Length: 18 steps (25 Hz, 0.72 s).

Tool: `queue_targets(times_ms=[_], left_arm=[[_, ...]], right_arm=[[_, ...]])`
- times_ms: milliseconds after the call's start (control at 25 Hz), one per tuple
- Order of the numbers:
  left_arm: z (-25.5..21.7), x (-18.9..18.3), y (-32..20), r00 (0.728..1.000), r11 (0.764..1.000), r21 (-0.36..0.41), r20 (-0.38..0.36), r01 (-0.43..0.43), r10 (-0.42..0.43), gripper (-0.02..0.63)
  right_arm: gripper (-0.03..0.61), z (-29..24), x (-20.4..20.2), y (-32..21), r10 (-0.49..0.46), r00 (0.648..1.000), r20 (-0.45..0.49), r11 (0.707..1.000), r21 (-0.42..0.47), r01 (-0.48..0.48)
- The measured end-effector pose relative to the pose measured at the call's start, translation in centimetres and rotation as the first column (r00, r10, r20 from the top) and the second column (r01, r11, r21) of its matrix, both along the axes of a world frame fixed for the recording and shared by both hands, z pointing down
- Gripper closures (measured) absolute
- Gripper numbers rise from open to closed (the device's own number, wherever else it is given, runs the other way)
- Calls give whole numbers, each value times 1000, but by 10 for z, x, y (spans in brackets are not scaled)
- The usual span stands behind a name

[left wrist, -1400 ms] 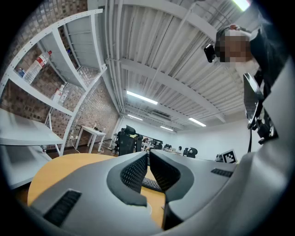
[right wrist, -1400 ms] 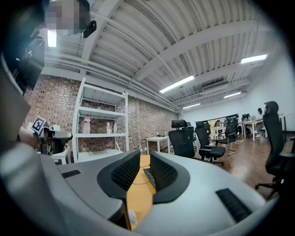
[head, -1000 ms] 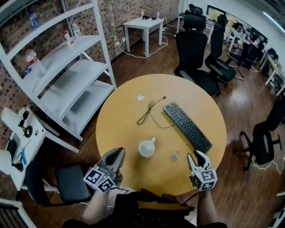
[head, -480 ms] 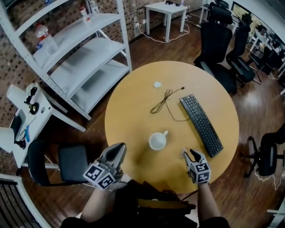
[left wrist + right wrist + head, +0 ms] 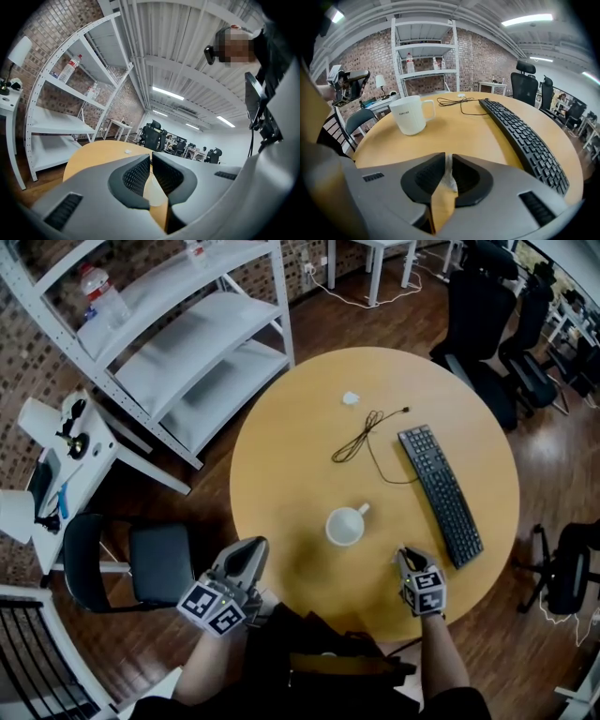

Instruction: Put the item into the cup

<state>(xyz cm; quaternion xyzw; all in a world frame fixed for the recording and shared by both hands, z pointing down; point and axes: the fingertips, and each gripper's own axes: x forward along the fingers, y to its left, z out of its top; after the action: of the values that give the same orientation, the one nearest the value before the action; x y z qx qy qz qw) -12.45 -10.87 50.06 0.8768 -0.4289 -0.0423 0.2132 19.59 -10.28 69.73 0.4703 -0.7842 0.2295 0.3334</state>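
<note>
Right gripper (image 5: 448, 158) jaws are closing, and their dark ribbed pads pinch a small crumpled translucent item (image 5: 449, 174) that stands upright between them, low over the near part of the round yellow wooden table (image 5: 281, 456). A white ceramic cup (image 5: 410, 114) stands upright on the table ahead of this gripper and to its left, apart from the item, with its handle turned toward the long black keyboard (image 5: 520, 131) lying on the gripper's right. A thin black cable (image 5: 361, 432) is looped beyond the cup. At the table's near left edge, the left gripper (image 5: 151, 161) has its jaws drawn together, with only a slit between the pads and nothing in it.
</note>
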Motion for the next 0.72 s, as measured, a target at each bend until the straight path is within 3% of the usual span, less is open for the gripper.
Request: queue_targets(times_ms=[160, 400, 720], left_arm=[[-2, 6, -6, 1000, 1000, 10, -4, -22, 22, 603], [-10, 18, -14, 998, 997, 39, -5, -64, 64, 603], [-23, 12, -21, 998, 993, 94, -13, -66, 68, 603]], right_arm=[[576, -3, 1, -1, 22, 1000, 3, 1000, 18, -22], [578, -30, 1, -2, 43, 999, 4, 997, 61, -43], [578, -115, -24, -37, -13, 1000, 24, 962, 274, 6]])
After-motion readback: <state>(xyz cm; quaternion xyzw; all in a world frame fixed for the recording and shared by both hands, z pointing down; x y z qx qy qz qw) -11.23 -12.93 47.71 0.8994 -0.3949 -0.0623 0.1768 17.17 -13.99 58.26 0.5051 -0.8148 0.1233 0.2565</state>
